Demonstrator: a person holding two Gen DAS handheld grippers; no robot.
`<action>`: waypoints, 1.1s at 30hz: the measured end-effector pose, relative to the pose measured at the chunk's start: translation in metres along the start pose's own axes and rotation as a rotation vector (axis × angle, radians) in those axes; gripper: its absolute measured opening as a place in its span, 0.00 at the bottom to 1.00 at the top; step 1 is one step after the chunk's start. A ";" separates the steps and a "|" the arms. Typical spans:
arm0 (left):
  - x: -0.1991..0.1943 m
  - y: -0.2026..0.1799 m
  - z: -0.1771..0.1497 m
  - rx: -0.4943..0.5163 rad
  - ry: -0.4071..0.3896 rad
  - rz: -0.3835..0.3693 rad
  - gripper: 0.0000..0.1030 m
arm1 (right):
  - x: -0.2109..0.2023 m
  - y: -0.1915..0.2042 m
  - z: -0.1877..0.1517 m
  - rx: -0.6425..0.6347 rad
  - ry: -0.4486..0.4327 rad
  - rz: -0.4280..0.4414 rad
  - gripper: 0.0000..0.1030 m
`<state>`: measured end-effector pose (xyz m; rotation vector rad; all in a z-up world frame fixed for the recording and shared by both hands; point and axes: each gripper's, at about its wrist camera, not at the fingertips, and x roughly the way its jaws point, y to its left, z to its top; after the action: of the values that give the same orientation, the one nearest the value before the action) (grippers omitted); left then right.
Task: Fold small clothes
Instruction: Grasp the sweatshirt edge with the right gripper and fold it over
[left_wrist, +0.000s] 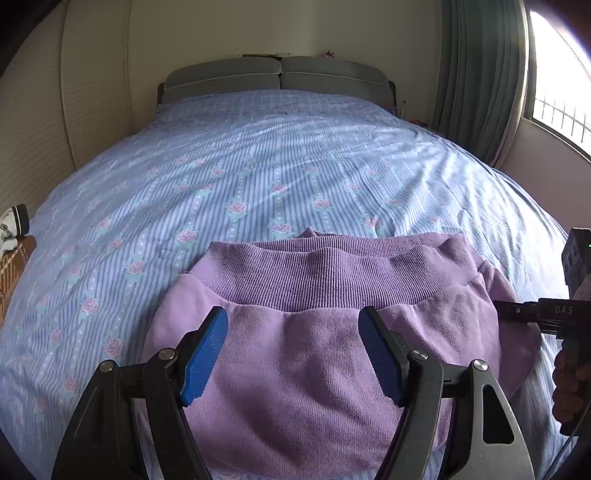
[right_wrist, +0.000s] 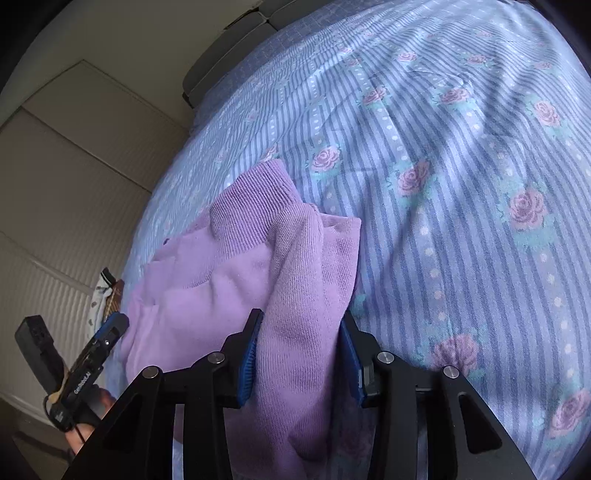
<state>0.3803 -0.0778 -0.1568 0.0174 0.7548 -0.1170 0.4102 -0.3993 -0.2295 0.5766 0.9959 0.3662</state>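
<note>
Left wrist view, left gripper (left_wrist: 293, 354) spread wide above purple sweatshirt (left_wrist: 314, 332) on near floral bedsheet (left_wrist: 258, 166), right gripper (right_wrist: 299, 358) clamping a raised fold of it.

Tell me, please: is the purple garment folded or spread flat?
Partly folded. The purple garment is bunched into layers on the bed, and the right tongs hold one fold of it. The left tongs are open.

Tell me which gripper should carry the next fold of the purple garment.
Right. The right gripper has a bunched edge of the purple garment between its blue pads, so it could probably carry that edge across. The left gripper hangs open above the cloth, gripping nothing, and could hold the rest flat.
</note>
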 end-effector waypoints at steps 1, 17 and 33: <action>-0.001 0.001 0.000 -0.002 0.001 0.000 0.71 | 0.000 0.003 0.000 -0.013 0.002 0.002 0.28; -0.067 0.063 0.018 -0.076 -0.039 0.026 0.71 | -0.051 0.142 0.009 -0.115 -0.052 -0.250 0.18; -0.125 0.222 -0.007 -0.231 -0.048 0.120 0.73 | 0.056 0.348 -0.031 -0.445 -0.090 -0.826 0.19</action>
<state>0.3103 0.1554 -0.0824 -0.1589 0.7140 0.0838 0.4010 -0.0837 -0.0689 -0.2374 0.9426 -0.1784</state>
